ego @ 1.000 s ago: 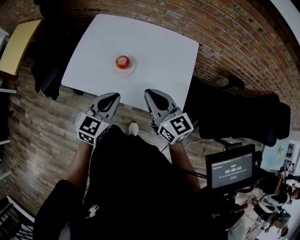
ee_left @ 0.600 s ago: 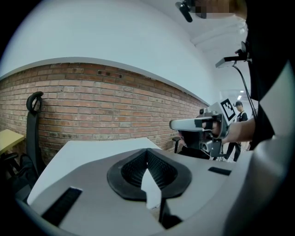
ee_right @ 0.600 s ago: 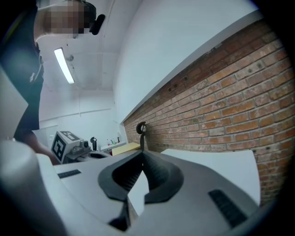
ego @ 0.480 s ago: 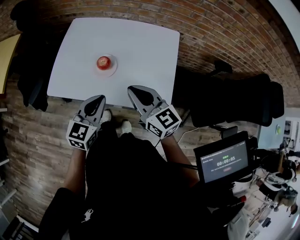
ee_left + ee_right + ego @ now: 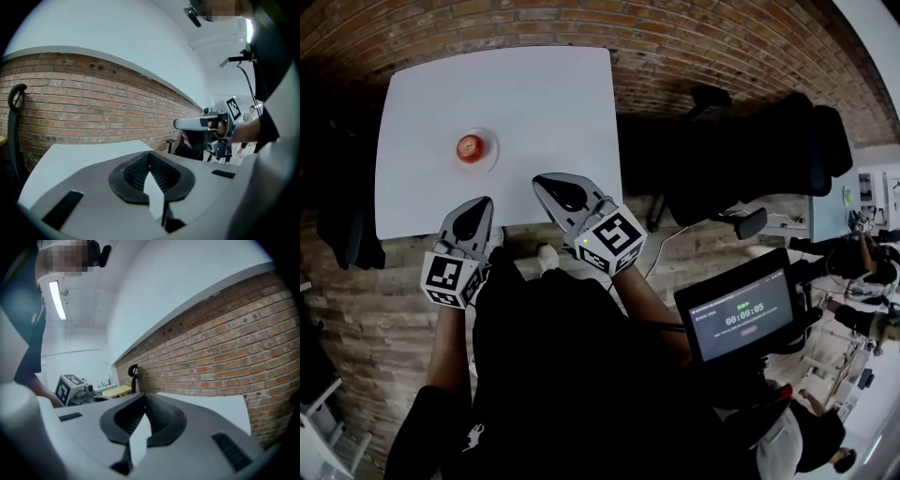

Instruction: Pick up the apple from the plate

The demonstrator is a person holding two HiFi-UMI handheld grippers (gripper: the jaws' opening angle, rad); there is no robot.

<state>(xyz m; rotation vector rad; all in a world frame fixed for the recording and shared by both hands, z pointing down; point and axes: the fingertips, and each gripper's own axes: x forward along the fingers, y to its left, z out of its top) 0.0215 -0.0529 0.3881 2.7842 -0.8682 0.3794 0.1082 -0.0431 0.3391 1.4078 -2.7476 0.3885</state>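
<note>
The left gripper [image 5: 476, 205] and right gripper [image 5: 550, 185] are closed and empty at the white table's [image 5: 544, 103] near edge. Farther in, on the table's left side, a round red apple [image 5: 469, 147] sits on a white plate [image 5: 490, 151]. Its stem is too small to see. A brick wall [image 5: 93, 108] stands behind the table.

Person in a black short-sleeved top [image 5: 553, 375] with a small white print [image 5: 473, 433], and white shoes [image 5: 547, 255]. Left hand-held gripper [image 5: 477, 202] and right hand-held gripper [image 5: 546, 183]: pale grey shells, black ridged pads [image 5: 135, 172], each bearing a cube [image 5: 611, 237] of black-and-white square markers.
</note>
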